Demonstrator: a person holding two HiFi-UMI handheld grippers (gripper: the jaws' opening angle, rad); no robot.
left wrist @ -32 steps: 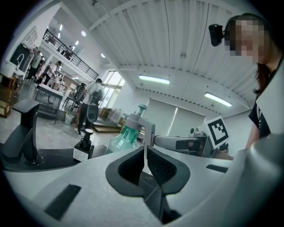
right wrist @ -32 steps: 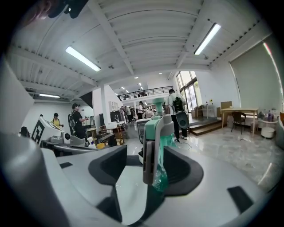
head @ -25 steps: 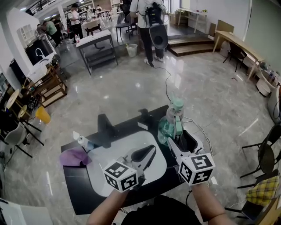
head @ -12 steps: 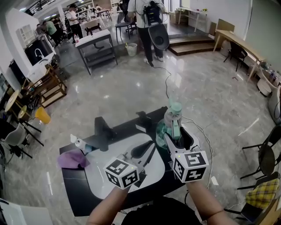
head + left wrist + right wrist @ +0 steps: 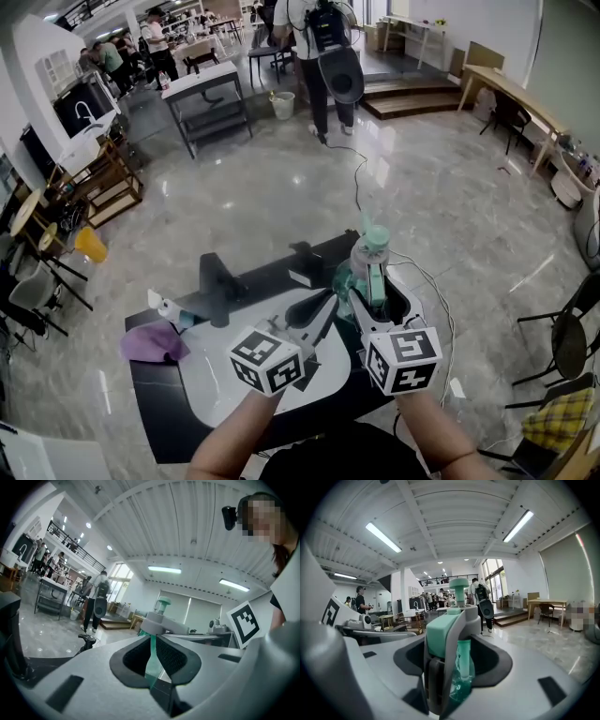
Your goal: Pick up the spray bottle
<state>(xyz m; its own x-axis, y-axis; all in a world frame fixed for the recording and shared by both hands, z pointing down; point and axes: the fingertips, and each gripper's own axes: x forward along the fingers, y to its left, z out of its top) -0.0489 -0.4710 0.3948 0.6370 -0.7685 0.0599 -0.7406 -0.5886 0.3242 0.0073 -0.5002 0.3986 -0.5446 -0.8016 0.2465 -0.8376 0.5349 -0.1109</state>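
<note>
Grasp seems done: right hand-held gripper [image 5: 368,286] clamps the spray bottle [image 5: 375,234] at the worktop's [image 5: 159,394] two o'clock, lifting remains; left hand-held gripper [image 5: 319,303] clenched, empty.

Illumination is bright and even, supplied by ceiling strip lights [image 5: 383,537] and daylight through tall windows [image 5: 493,579]. The polished floor [image 5: 291,185] shows soft glare patches, and shadows are faint. All views show fisheye curvature with dark corners. Close to the lens, the left hand-held gripper [image 5: 153,641] and right hand-held gripper [image 5: 449,634] appear soft.
</note>
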